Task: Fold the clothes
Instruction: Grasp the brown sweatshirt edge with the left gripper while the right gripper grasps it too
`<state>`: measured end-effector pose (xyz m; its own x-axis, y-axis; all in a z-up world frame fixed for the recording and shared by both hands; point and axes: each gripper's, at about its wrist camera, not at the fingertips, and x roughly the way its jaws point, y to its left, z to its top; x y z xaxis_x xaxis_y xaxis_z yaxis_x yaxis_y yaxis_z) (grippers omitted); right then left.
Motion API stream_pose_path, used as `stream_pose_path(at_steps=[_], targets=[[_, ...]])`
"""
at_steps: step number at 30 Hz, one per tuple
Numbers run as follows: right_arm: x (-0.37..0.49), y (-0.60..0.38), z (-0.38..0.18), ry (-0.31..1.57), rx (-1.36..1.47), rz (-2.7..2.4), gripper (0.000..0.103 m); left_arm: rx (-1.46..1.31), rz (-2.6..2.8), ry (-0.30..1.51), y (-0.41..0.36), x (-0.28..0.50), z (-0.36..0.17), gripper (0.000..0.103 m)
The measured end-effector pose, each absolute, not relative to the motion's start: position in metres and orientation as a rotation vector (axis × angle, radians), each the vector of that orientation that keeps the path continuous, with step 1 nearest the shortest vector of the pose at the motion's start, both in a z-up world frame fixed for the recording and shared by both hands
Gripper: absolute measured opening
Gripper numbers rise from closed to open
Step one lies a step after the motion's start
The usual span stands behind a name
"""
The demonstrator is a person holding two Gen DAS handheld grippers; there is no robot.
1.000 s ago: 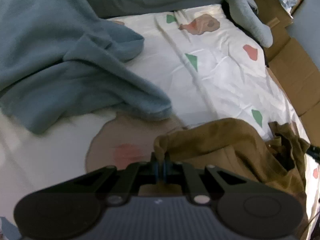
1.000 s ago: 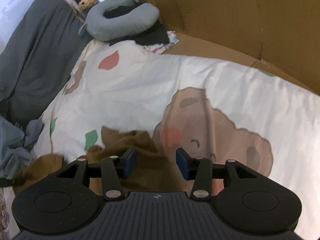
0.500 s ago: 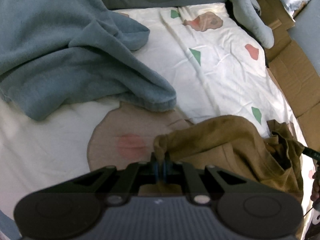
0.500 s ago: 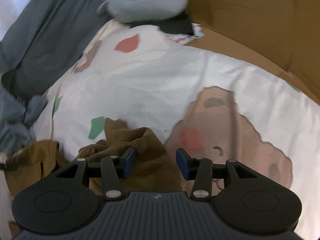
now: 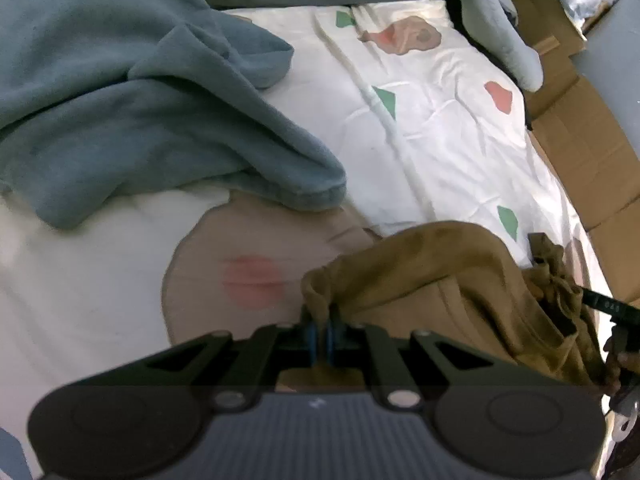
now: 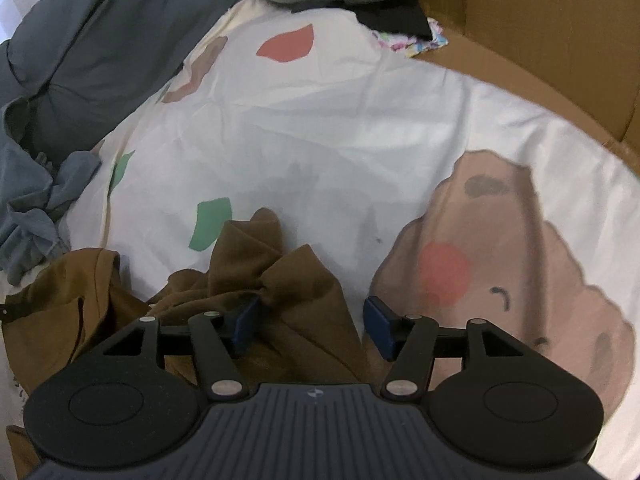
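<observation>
White bedsheet [image 6: 320,128]; brown garment [image 6: 304,292] partly hidden behind right gripper [image 6: 312,320].

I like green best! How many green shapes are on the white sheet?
3 in the left view: one at the far end, one mid-sheet, one beside the brown garment. More may be hidden.

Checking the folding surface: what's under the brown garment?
The brown garment lies on the white printed sheet, partly over its bear print; whatever lies beneath its bunched folds is covered.

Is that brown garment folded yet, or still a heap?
Still a heap: the brown garment lies bunched and creased on the sheet.
</observation>
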<state>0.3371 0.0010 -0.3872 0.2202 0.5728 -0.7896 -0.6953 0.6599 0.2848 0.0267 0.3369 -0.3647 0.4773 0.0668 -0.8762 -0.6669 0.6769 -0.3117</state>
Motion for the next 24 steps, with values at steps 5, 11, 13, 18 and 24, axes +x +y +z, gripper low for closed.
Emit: stream_pose_path(at_steps=[5, 11, 13, 18, 24], targets=[[0.337, -0.003, -0.385, 1.034, -0.109, 0.925, 0.016, -0.709, 0.459, 0.968, 0.335, 0.029, -0.363, 0.005], [0.339, -0.035, -0.365, 1.001, -0.07, 0.874, 0.009, -0.712, 0.437, 0.946, 0.337, 0.031, -0.358, 0.005], [0.342, -0.052, -0.356, 0.985, -0.043, 0.822, 0.009, -0.708, 0.432, 0.941, 0.338, 0.034, -0.357, 0.005], [0.342, -0.097, -0.337, 0.951, 0.009, 0.701, 0.009, -0.683, 0.408, 0.932, 0.34, 0.045, -0.352, 0.005], [0.33, -0.15, -0.325, 0.925, 0.053, 0.578, 0.008, -0.659, 0.381, 0.913, 0.342, 0.056, -0.345, 0.005]])
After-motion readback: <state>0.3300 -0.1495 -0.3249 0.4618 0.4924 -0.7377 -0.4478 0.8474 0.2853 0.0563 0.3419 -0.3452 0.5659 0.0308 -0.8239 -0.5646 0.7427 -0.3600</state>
